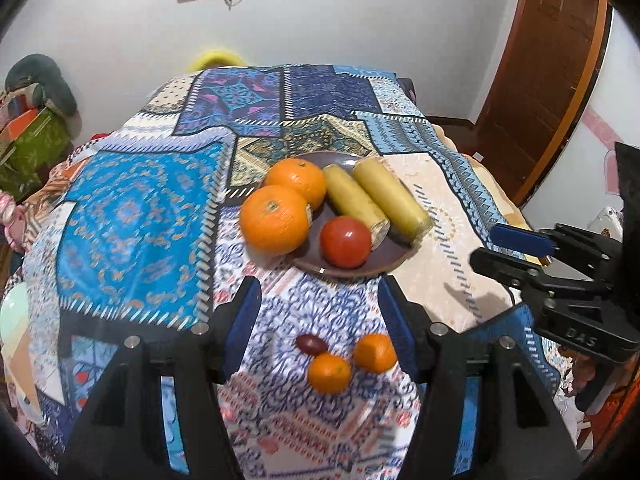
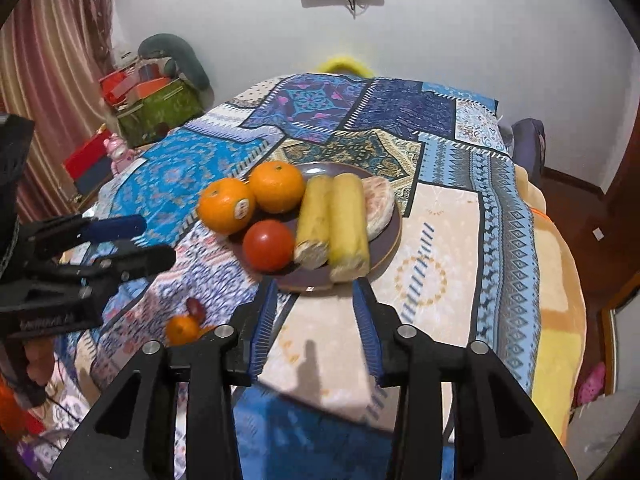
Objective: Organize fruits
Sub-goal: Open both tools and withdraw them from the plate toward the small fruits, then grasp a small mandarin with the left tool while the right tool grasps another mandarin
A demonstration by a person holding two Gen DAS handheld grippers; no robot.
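A dark plate (image 1: 384,258) (image 2: 390,240) on the patterned cloth holds two big oranges (image 1: 275,219) (image 2: 226,205), a red tomato (image 1: 345,242) (image 2: 268,245) and two yellow banana pieces (image 1: 390,198) (image 2: 348,220). Two small oranges (image 1: 329,373) (image 2: 182,329) and a dark red date (image 1: 311,344) (image 2: 196,307) lie on the cloth in front of the plate. My left gripper (image 1: 320,312) is open and empty above the small fruits. My right gripper (image 2: 314,312) is open and empty just before the plate's near rim; it also shows in the left wrist view (image 1: 508,250).
The table wears a blue patchwork cloth (image 1: 140,216) that hangs over its edges. Boxes and bags (image 2: 156,100) stand by the curtain at the left. A wooden door (image 1: 548,80) is at the right. A flat bread (image 2: 380,204) lies on the plate's far side.
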